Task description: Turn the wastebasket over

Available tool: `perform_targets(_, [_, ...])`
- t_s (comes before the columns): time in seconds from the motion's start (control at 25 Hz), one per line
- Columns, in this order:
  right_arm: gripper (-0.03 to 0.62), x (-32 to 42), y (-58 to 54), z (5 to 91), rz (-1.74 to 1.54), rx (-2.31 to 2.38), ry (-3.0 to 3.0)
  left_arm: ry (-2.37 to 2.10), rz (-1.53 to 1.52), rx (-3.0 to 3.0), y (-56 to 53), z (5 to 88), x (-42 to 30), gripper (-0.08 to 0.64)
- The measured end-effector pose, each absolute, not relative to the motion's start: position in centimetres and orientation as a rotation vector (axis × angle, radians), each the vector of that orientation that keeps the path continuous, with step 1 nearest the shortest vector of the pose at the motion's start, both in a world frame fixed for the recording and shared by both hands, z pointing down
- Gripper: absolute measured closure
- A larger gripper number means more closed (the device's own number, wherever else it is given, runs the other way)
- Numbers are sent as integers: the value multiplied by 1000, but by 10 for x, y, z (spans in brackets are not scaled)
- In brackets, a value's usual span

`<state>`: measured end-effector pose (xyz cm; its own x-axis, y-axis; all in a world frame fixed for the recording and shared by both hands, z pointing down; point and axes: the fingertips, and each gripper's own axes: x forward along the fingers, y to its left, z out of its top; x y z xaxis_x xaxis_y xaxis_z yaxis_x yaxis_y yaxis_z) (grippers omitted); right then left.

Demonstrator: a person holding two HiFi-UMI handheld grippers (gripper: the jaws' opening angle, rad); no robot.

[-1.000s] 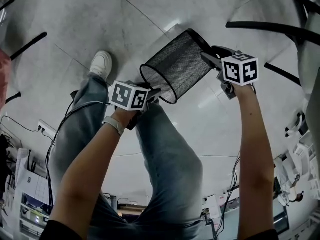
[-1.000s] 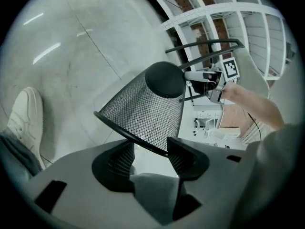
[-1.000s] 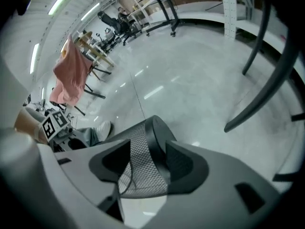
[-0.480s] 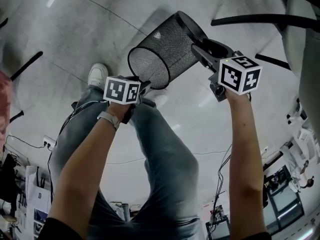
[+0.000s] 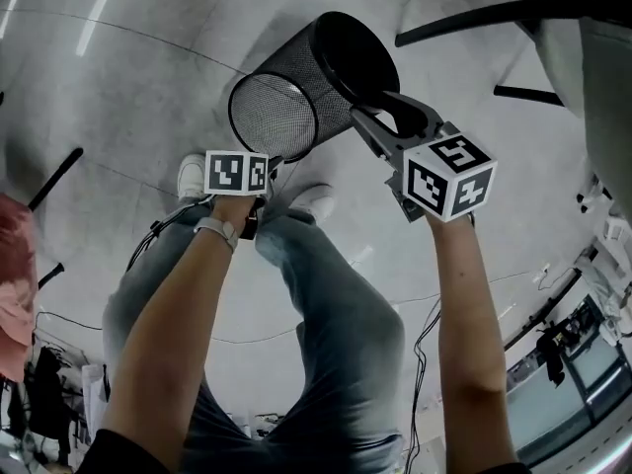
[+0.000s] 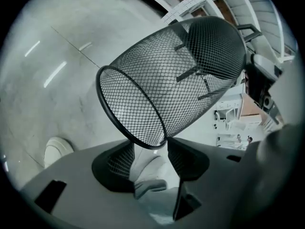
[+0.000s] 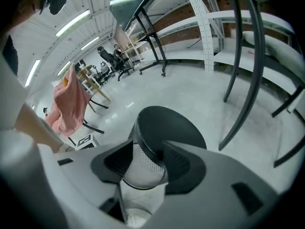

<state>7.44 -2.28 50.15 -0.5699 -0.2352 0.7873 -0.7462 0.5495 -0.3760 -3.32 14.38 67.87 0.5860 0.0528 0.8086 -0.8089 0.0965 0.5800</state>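
Note:
The black mesh wastebasket hangs tilted in the air over the pale floor, its open rim toward me and its solid base pointing away. My right gripper is shut on the base edge. In the right gripper view the base fills the gap of that gripper, whose jaws have just been closing on it. My left gripper sits under the rim. In the left gripper view the wastebasket has its lowest rim arc across the tips of this gripper, the jaws apart and nothing lower between the pads.
A person's legs in jeans and white shoes stand just below the basket. Black curved furniture legs cross the upper right, also to the right. A pink cloth hangs at the left. Cables trail on the floor.
The basket has risen and moved up the picture, its base swinging further up and away. Both grippers went with it, the right one climbing and the left shifting slightly left.

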Motion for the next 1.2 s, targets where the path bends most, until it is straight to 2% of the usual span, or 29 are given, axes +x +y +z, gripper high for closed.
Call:
perform_targets(0.28, [411,63,-21,501,878,875,-2083,-716,820,1327,147,669,-52,343])
perform_targets(0.76, [428,-34,26,498,856,886,-2100,-881,694,1411,136,550,-203,344])
perform_targets(0.96, [426,-83,37,510,811,749,-2112,-970,567,1468,110,513,-238,344])
perform_targets(1.08, [348,-88,38,538,865,720,-2023,-995,542,1511,96,501,-239,344])
perform_targets(1.12, [336,-86,37,545,899,723,-2001,-1002,536,1521,92,498,-238,344])
perform_targets(1.16, [352,-85,35,549,921,725,-1991,-1009,525,1529,88,496,-238,344])
perform_targets(1.2, [333,-84,33,550,925,723,-1990,-1014,512,1536,85,494,-237,344])
